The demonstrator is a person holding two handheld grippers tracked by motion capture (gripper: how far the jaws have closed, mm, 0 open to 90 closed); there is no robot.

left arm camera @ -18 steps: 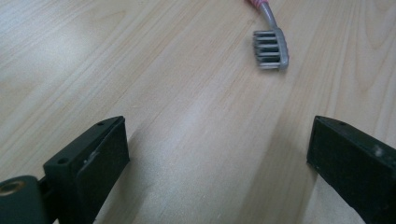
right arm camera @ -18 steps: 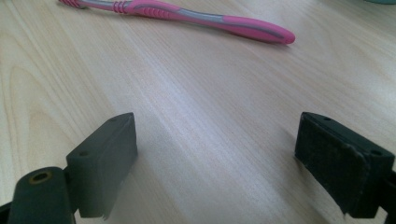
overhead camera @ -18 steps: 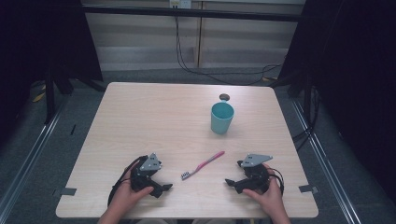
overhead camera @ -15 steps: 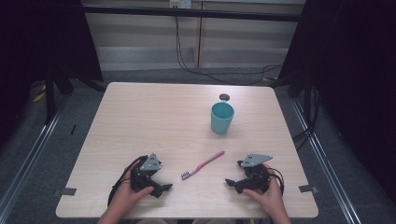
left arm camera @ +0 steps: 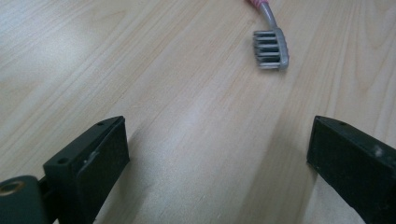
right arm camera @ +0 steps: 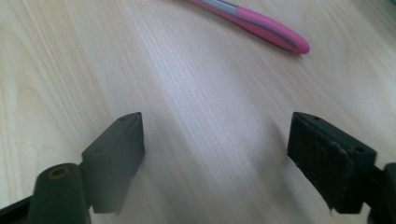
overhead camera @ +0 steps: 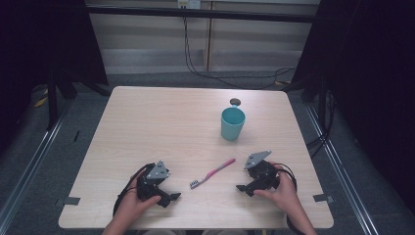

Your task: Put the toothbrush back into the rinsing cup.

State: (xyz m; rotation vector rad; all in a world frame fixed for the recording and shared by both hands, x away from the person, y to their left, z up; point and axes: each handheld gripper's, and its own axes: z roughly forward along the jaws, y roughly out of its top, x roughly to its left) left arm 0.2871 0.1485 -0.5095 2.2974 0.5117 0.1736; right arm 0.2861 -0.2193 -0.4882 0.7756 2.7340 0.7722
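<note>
A pink toothbrush [overhead camera: 213,172] with a grey head lies flat near the table's front middle, head toward the left gripper. Its bristle head [left arm camera: 271,48] sits ahead of the left gripper's jaws; its pink handle end [right arm camera: 261,24] lies ahead of the right gripper's jaws. A teal cup [overhead camera: 232,123] stands upright farther back, right of centre. My left gripper [overhead camera: 171,197] rests on the table at the front left, open and empty [left arm camera: 217,149]. My right gripper [overhead camera: 243,188] rests at the front right, open and empty [right arm camera: 215,149]. Both point inward toward the toothbrush.
The wooden table [overhead camera: 147,122] has bare surface across its left and back. A small dark round spot [overhead camera: 235,102] sits behind the cup. Cables trail on the floor beyond the table's far edge.
</note>
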